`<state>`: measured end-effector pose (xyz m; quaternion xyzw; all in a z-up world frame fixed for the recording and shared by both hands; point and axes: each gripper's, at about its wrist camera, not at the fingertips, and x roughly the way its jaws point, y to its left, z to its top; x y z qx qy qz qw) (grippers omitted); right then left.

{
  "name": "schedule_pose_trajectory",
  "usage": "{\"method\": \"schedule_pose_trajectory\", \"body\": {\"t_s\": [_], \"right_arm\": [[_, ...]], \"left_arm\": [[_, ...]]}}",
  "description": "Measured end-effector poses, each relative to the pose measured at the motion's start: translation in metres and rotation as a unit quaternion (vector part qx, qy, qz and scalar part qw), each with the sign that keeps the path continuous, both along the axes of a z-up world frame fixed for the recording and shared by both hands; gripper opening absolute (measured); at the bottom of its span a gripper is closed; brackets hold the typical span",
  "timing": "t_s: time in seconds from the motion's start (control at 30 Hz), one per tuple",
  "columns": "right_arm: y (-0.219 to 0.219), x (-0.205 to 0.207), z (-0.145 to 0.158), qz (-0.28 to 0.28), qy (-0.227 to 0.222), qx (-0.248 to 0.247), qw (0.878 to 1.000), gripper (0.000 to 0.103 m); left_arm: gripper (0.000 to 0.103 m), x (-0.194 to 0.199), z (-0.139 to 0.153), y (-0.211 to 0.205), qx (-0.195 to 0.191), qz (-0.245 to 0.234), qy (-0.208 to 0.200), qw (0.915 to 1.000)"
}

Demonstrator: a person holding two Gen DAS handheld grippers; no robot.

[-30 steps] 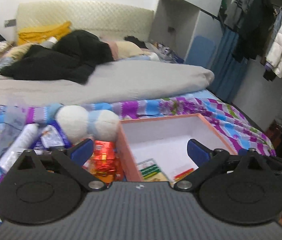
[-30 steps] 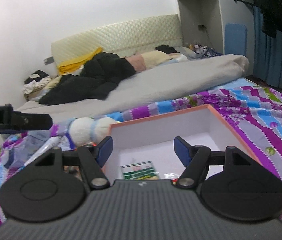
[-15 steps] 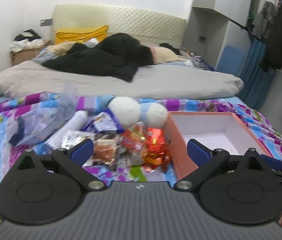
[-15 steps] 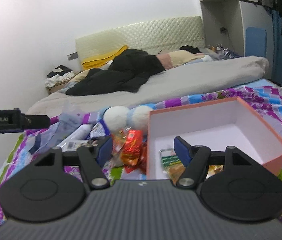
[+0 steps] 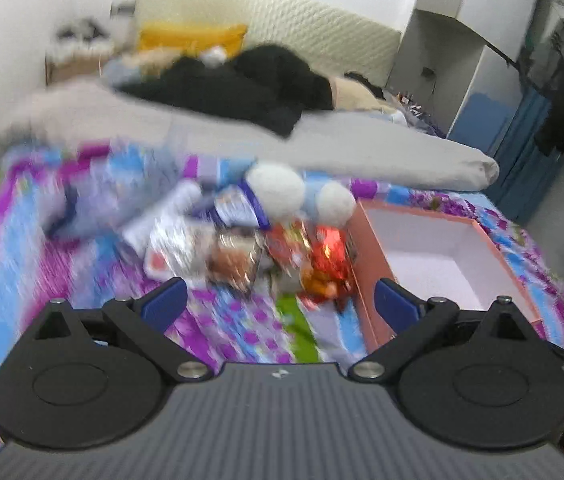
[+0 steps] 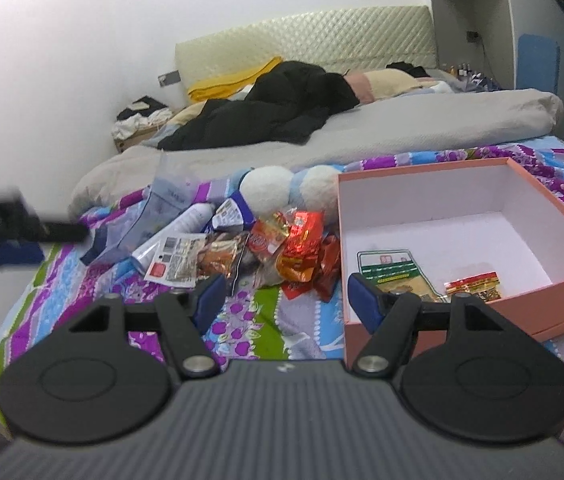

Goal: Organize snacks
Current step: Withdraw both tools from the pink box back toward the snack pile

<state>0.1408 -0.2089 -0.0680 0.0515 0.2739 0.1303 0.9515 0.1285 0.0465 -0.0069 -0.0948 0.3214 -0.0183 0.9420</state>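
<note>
Just starting: two packets sitting in pink box near bed's right edge, snack pile waiting just left, left gripper and right gripper both spread, empty.

Both grippers pulled back and up over the last second. A second ago the left gripper was right over the pink box edge; now the box sits off at 3 o'clock and the whole snack pile shows between its wide-apart fingers. Right gripper backed off too: the pile came into view at 11 o'clock, and the red packet inside the box now shows
</note>
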Motion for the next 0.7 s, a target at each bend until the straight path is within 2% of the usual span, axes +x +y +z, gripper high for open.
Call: {"method": "schedule_pose_trajectory", "body": {"t_s": [0.1, 0.3, 0.43, 0.6, 0.7], "right_arm": [[0.001, 0.005, -0.001, 0.009, 0.003, -0.011, 1.0, 0.069], [0.006, 0.024, -0.005, 0.016, 0.024, -0.019, 0.999, 0.069], [0.013, 0.034, -0.004, 0.019, 0.032, -0.014, 0.999, 0.069], [0.024, 0.042, 0.001, 0.025, 0.031, -0.002, 0.999, 0.069], [0.028, 0.046, 0.006, 0.025, 0.028, 0.0, 0.999, 0.069]], "left_arm": [[0.101, -0.002, 0.032, -0.005, 0.035, -0.012, -0.015, 0.9992], [0.101, -0.012, 0.079, -0.015, 0.048, -0.04, -0.018, 0.9979], [0.101, -0.02, 0.103, -0.02, 0.038, -0.057, -0.006, 0.9976], [0.101, -0.036, 0.13, -0.03, 0.042, -0.079, -0.024, 0.9957], [0.101, -0.04, 0.139, -0.027, 0.023, -0.081, -0.026, 0.9961]]}}
